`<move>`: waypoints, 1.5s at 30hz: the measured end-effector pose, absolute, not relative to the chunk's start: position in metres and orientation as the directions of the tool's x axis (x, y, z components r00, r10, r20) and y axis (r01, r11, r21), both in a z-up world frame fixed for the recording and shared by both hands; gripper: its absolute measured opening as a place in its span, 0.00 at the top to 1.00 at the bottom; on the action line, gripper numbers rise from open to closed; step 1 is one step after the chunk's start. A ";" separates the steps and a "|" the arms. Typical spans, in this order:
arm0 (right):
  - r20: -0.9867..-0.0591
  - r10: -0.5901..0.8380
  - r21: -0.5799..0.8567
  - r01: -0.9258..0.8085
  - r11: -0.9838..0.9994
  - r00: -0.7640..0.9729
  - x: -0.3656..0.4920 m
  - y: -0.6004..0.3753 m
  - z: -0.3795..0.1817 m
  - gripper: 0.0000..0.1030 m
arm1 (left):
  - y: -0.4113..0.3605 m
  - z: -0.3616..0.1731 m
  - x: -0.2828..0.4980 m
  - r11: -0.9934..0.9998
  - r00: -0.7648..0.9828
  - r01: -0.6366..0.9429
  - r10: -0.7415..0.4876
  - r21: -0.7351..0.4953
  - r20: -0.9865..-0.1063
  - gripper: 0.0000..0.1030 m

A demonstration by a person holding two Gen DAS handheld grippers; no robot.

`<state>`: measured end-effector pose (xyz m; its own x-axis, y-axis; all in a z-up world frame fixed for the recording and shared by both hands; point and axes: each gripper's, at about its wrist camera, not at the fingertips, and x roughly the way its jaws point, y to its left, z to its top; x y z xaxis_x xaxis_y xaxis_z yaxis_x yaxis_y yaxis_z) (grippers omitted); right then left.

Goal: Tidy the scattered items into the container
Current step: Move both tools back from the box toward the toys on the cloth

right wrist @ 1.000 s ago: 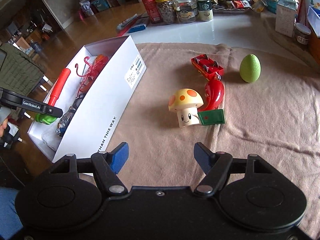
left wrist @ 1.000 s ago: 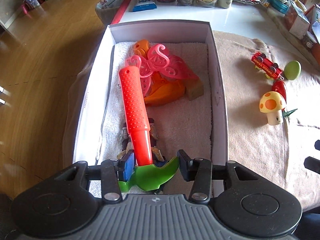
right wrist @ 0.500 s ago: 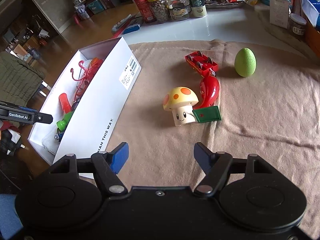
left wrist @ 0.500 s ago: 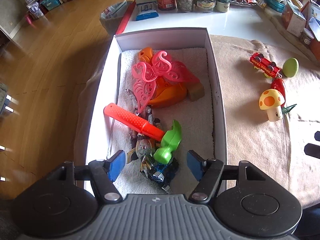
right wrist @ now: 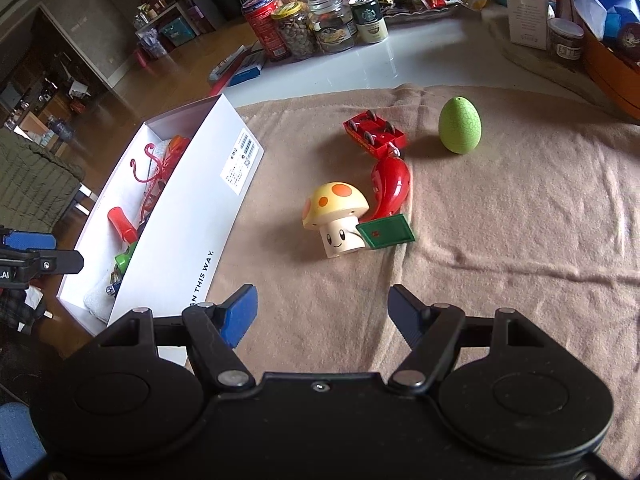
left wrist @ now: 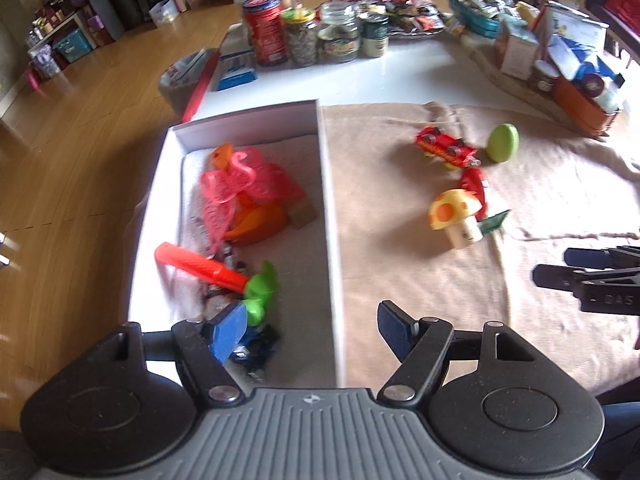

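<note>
A white box (left wrist: 329, 208) (right wrist: 224, 216) lined with a towel holds a red-handled green toy hammer (left wrist: 208, 270), pink butterfly shapes (left wrist: 240, 184), an orange toy and small dark toys. My left gripper (left wrist: 310, 330) is open and empty above the box's near right wall. On the beige cloth lie a yellow mushroom (right wrist: 336, 216) (left wrist: 456, 216), a red chili with a green tag (right wrist: 390, 188), a red toy train (right wrist: 374, 132) and a green egg (right wrist: 460, 125). My right gripper (right wrist: 320, 310) is open and empty, low over the cloth in front of the mushroom.
Jars and cans (right wrist: 316, 28) stand at the table's far edge, with boxes and a basket (right wrist: 580, 12) at the far right. The wooden floor (left wrist: 72, 140) lies left of the box. Bare cloth (right wrist: 520, 240) lies right of the toys.
My left gripper let go of the hammer, which now lies in the box. The gripper then drew back and swung right. My right gripper moved slightly closer to the mushroom.
</note>
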<state>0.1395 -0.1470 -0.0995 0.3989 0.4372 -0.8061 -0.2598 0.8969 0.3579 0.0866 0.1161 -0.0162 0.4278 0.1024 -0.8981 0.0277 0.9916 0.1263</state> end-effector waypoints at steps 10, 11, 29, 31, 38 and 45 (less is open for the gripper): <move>-0.804 0.397 0.369 -0.152 0.917 0.443 0.135 -0.195 -0.098 0.32 | 0.037 -0.043 0.084 0.994 0.452 0.104 -0.007 0.045 -0.892 0.21; -0.804 0.391 0.369 -0.140 0.919 0.448 0.134 -0.200 -0.098 0.32 | 0.030 -0.049 0.084 0.993 0.450 0.110 -0.016 0.038 -0.893 0.21; -0.850 0.248 0.267 -0.025 0.963 0.465 0.138 -0.224 -0.122 0.31 | -0.018 -0.145 0.106 0.967 0.436 0.252 -0.090 0.025 -0.895 0.10; -0.846 0.220 0.241 -0.018 0.970 0.485 0.139 -0.222 -0.124 0.31 | -0.015 -0.153 0.109 0.964 0.428 0.266 -0.098 0.021 -0.898 0.10; -0.847 0.138 0.150 -0.018 0.989 0.514 0.157 -0.212 -0.133 0.31 | -0.013 -0.127 0.118 0.958 0.446 0.285 -0.168 -0.039 -0.879 0.07; -0.860 0.076 0.080 -0.014 0.997 0.505 0.216 -0.203 -0.140 0.31 | 0.008 -0.122 0.129 0.974 0.442 0.208 -0.170 -0.083 -0.881 0.06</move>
<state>0.2159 -0.2028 -0.1396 0.5046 0.0756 -0.8601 -0.0135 0.9967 0.0797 0.1294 0.0078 -0.1216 0.4416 -0.1699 -0.8810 0.2085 0.9745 -0.0834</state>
